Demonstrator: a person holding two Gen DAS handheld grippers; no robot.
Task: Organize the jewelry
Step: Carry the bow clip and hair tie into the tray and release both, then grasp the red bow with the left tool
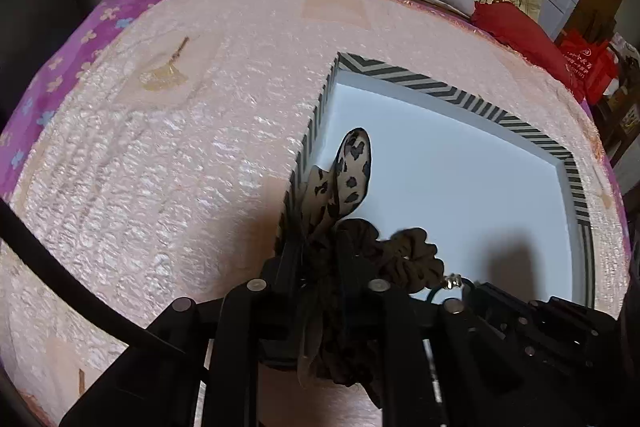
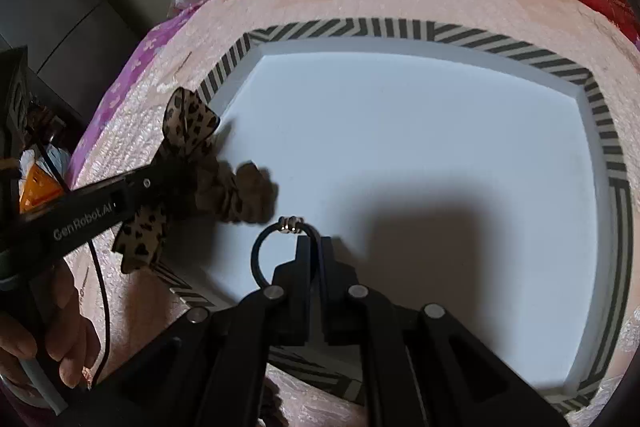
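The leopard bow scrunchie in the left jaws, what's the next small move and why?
Probably carry it a little further in over the white floor of the striped tray, then let go. The leopard bow scrunchie hangs from the left gripper right at the tray's left rim, its bow tails still outside over the pink cover. The tray holds nothing yet, so there is room.

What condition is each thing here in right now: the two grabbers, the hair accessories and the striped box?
Left gripper: clamped on leopard-print bow scrunchie.
Right gripper: shut on black hair tie.
Striped box: open, nothing resting inside yet.
Fan-shaped gold piece: lying flat on the bed cover.
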